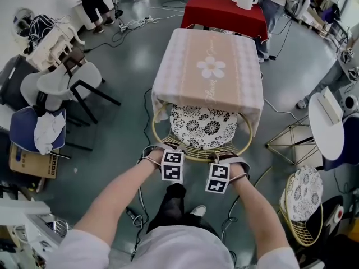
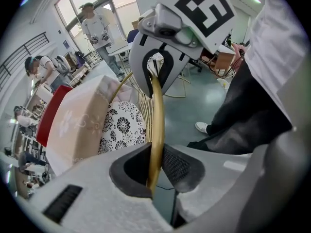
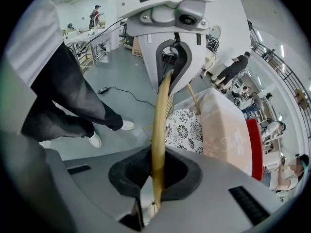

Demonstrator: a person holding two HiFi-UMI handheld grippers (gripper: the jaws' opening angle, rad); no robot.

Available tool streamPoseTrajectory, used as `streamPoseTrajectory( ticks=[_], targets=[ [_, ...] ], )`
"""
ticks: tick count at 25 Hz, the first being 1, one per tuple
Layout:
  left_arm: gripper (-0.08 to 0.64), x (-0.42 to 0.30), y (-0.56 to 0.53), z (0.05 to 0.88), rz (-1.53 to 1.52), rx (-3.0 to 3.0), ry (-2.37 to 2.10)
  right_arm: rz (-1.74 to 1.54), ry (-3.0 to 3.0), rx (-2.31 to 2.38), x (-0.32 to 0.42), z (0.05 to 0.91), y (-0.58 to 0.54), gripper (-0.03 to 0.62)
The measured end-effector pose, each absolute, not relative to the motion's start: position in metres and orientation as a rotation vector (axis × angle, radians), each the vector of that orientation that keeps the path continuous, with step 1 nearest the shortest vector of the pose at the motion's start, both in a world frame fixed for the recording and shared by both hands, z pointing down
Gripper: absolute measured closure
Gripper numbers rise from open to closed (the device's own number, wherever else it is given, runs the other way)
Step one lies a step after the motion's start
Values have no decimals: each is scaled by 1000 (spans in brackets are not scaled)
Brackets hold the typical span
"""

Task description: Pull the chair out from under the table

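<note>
near me, low in the head view, my left gripper (image 2: 156, 165) at 7 o'clock and right gripper (image 3: 156, 171) at 5 o'clock each pinch the gold back rim (image 1: 197, 157) of the chair (image 1: 203, 126). beyond, toward 12 o'clock, its flowered seat sits partly under the table (image 1: 210, 66) with a pink cloth.

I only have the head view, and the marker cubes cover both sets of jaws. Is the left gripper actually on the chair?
Observer: Yes, the left gripper has the gold chair rim pinched between its pads.
Operator: And the right?
Observer: The right gripper is clamped on that same rim.
Operator: Where along it?
Observer: Seen from the left gripper view, the rim curves straight from the left pads up into the right jaws.
</note>
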State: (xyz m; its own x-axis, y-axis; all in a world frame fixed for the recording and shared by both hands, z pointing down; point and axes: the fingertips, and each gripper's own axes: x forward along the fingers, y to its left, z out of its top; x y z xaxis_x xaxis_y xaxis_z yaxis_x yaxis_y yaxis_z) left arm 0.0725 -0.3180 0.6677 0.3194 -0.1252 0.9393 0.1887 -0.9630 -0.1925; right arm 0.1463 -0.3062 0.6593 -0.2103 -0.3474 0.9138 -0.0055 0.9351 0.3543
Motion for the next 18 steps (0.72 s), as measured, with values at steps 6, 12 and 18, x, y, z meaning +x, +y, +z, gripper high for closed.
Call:
streamPoseTrajectory(
  ticks=[6, 12, 18],
  targets=[
    [506, 73, -317, 668, -1714, -2323, 7, -322, -1759, 272, 146, 660, -305, 566],
    [506, 72, -319, 665, -1719, -2305, 66, -326, -1753, 290, 146, 657, -306, 566],
    [506, 74, -317, 666, -1725, -2254, 109, -335, -1755, 287, 147, 658, -303, 566]
  ],
)
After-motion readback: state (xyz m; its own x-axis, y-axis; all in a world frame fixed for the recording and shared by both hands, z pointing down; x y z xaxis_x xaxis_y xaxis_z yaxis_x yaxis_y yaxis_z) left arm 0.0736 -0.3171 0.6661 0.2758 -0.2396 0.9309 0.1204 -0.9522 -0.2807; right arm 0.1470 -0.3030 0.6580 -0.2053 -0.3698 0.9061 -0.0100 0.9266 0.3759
